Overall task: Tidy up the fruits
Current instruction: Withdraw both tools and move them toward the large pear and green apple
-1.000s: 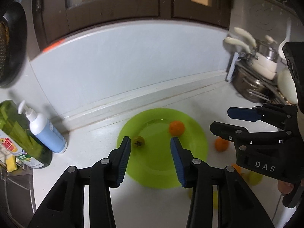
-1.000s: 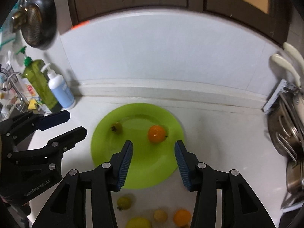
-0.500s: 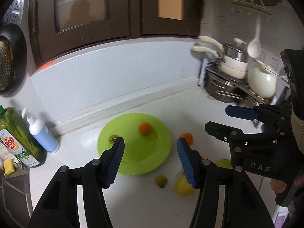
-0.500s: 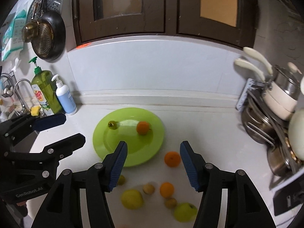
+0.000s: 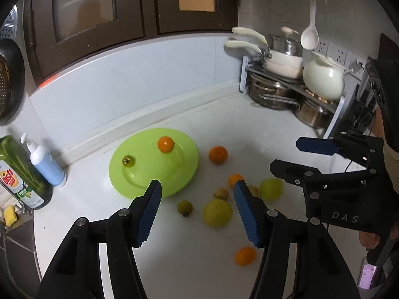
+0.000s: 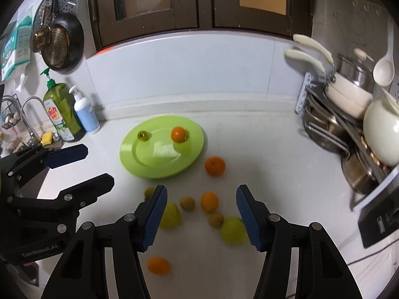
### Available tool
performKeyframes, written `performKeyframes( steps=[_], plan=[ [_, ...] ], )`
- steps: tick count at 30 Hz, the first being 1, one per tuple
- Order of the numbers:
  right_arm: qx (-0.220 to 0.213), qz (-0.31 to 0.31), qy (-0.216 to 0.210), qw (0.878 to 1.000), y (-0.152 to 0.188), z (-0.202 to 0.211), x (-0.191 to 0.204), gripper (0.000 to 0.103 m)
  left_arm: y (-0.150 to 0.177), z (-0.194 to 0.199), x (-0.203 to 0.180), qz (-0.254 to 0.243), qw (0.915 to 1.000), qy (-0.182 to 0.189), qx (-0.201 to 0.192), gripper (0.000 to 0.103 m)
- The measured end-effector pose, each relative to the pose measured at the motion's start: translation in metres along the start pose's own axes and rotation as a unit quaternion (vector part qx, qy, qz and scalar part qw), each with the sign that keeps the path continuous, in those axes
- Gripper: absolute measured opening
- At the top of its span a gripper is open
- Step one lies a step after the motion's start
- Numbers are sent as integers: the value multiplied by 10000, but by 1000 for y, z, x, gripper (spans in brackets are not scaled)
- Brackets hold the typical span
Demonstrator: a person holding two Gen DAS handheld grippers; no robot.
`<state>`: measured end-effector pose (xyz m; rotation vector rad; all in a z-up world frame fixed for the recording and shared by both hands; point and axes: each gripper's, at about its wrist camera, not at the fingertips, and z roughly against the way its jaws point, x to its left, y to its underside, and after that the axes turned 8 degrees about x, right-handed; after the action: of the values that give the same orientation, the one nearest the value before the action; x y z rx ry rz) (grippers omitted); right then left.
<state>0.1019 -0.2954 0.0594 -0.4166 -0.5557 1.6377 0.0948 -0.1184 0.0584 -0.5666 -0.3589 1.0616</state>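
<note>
Loose fruit lies scattered on the white tabletop (image 6: 261,154), all of it on the near side of the green plate (image 6: 139,159), which serves as the landmark here. Just off the plate's right rim sits a big orange (image 6: 215,166). Nearer the cameras come a smaller orange (image 6: 209,201), two little brown fruits (image 6: 187,202), a yellow lemon-like fruit (image 5: 217,211), a yellow-green apple-like fruit (image 6: 233,229) and a small green tomato (image 5: 185,207) with its stalk end turned toward the camera. One more orange (image 6: 158,265) lies farthest from the plate. All are roundish, so no long axis can be made out.

On the plate itself: an orange (image 6: 178,134) toward the far right rim and a small dark green fruit (image 6: 142,135) toward the far left, well apart.

Both tools are up above the tabletop. The left hand-held gripper (image 5: 197,210) has its blue pads spread wide, nothing between them, with the lemon-like fruit and tomato showing through the gap. The right hand-held gripper (image 6: 200,218) is likewise spread wide and holding nothing, framing the small orange and brown fruits.

Left of the plate, against the wall, stand a white-and-blue pump bottle (image 6: 86,114) and a green dish soap bottle (image 6: 62,112), touching or nearly so. Right of the plate, a rack of pots (image 6: 349,134) with a cream kettle (image 6: 381,134) crowds the corner. Dark cabinets (image 6: 199,5) hang above.
</note>
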Motion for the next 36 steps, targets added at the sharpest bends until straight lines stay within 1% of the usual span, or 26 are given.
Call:
performKeyframes(
  steps=[7,13,20,25,29,36],
  plan=[
    [172,-32,-2,9998,20,-3,-10,59,17,-6,-11,32,9998,-108,180,60],
    [273,-70,135,9995,30,-7,-16,59,33,-14,-16,29,9993,-148,350,60],
    [587,-281,123,9978,45,-21,-21,59,42,-28,-18,-6,9980,-95,629,60],
    [785,-528,115,9955,56,-30,-27,59,50,-33,-20,-126,9973,-197,694,60],
    [827,-705,156,9940,64,-36,-28,59,53,-38,-20,-247,9970,-179,718,61],
    [880,-1052,231,9903,64,-48,-38,59,45,-58,-18,-397,9957,-58,840,61]
  ],
)
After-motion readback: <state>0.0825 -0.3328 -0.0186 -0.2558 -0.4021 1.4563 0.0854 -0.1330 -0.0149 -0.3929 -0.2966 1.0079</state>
